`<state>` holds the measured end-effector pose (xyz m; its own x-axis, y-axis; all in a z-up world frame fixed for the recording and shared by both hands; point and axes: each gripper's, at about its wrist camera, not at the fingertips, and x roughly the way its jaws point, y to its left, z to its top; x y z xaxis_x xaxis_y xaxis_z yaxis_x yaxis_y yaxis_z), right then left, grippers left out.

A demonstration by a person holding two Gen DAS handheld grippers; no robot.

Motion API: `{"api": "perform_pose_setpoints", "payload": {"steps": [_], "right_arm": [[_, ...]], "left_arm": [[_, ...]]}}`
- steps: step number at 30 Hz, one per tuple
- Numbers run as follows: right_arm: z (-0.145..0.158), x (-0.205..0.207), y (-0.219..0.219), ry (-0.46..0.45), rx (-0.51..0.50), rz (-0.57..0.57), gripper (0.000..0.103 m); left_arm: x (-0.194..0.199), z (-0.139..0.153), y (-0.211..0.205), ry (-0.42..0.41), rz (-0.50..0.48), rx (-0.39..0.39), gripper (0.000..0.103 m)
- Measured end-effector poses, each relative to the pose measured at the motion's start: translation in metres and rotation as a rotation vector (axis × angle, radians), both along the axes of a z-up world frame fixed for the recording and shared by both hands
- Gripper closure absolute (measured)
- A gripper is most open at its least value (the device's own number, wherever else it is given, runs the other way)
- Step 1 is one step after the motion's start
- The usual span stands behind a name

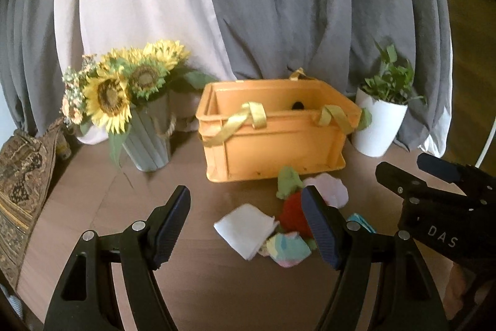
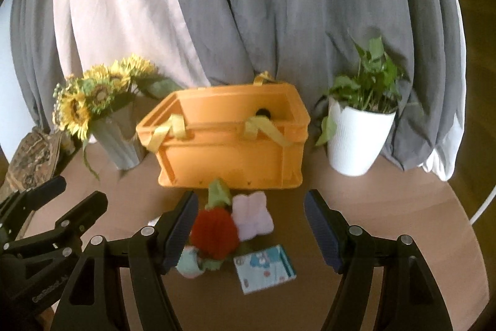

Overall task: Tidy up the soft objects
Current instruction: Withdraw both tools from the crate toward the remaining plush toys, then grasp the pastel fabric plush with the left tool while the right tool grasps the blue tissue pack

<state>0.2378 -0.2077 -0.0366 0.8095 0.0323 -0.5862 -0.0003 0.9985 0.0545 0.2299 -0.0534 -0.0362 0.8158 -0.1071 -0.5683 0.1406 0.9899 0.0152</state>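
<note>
both grippers gape — left gripper (image 1: 246,225), right gripper (image 2: 251,225) — above soft cloths (image 2: 214,233).

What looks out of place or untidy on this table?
The soft items lie in a loose heap in front of the orange crate, not in it: a red piece, a pink one, a white cloth. Nothing looks spilled or damaged.

My two views are rather dim and soft. Pale daylight comes through the white curtain (image 1: 130,20) behind. Edges bend strongly and go dark; the plant (image 2: 369,82) looks blurred.
</note>
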Motion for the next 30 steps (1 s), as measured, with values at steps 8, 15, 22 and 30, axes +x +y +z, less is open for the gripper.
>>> {"api": "perform_pose_setpoints", "payload": {"steps": [8, 15, 22, 30], "right_arm": [[-0.025, -0.006, -0.002, 0.056, -0.003, 0.02, 0.031], [-0.05, -0.005, -0.006, 0.108, -0.01, 0.03, 0.028], [-0.075, 0.001, -0.007, 0.165, -0.026, 0.043, 0.028], [-0.1, 0.01, -0.008, 0.227, -0.026, 0.057, 0.028]], "left_arm": [[-0.007, -0.023, -0.008, 0.035, -0.027, 0.008, 0.03], [-0.008, -0.046, -0.015, 0.069, -0.057, 0.035, 0.031], [-0.003, -0.069, -0.021, 0.11, -0.091, 0.051, 0.035], [0.009, -0.093, -0.027, 0.138, -0.152, 0.073, 0.038]]}}
